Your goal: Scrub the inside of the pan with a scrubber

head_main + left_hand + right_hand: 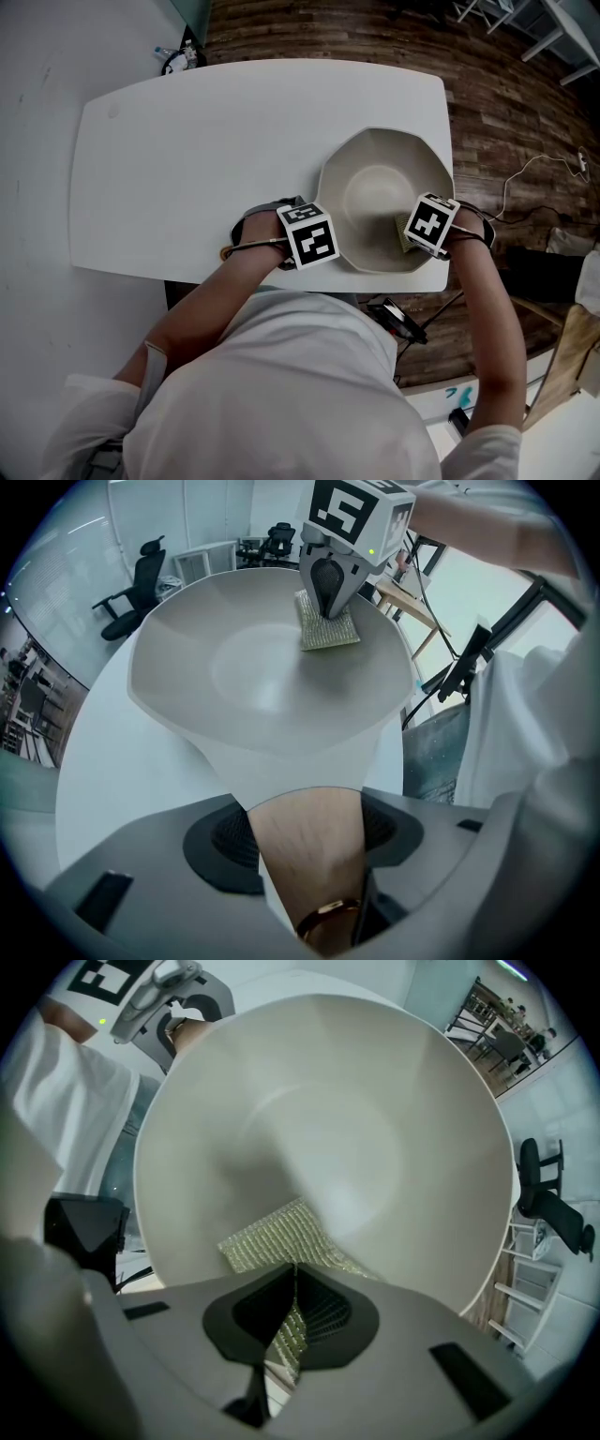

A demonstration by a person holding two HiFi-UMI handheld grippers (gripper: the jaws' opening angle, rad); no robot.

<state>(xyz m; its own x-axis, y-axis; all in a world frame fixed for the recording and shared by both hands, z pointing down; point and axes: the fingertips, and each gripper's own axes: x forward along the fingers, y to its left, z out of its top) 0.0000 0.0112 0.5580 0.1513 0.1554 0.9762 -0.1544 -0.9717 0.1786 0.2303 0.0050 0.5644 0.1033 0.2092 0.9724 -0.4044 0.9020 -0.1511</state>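
left gripper (305,841) clamped the pan handle (253,246), evidently to steady the pan (375,183). right gripper (292,1312) pinched the scrubber (277,1237), pressing it against the pan's lower-right inner wall.

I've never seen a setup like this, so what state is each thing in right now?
Pan: upright on the table, only the scrubber inside.
Pan handle: clamped by the left tool.
Scrubber: pinched by the right tool, against the pan's inner wall.
Left tool: shut.
Right tool: shut.

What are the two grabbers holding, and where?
The left gripper clamps the pan by its handle. The right gripper pinches the scrubber by its near edge, inside the pan.
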